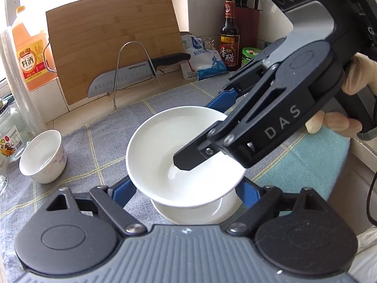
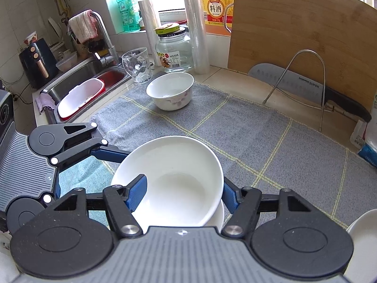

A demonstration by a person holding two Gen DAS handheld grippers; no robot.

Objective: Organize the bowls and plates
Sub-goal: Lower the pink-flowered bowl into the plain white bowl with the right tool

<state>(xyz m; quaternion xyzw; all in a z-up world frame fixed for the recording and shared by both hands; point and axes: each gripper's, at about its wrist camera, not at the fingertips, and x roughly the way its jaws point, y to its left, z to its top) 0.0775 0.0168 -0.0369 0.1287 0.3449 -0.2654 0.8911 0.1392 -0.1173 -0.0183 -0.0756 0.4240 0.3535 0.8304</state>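
two white plates sit at the centre of things: the upper white plate is tilted and held above a lower plate that rests on the grey checked cloth covering the surface. the right hand-held gripper is clamped on the upper plate, one blue finger lying inside its rim and the other against its outer edge. the left hand-held gripper stands wide, its blue fingers on either side of the two plates; whether they touch is hidden by the upper plate. a gloved hand holds the right tool's grip. beyond the upper plate, well apart on the cloth, stands a flowered bowl. further from the plate, past that bowl, are a drinking glass and a glass jar. behind the plate, against the wall, a wooden cutting board leans with a knife on a wire stand in front of it.
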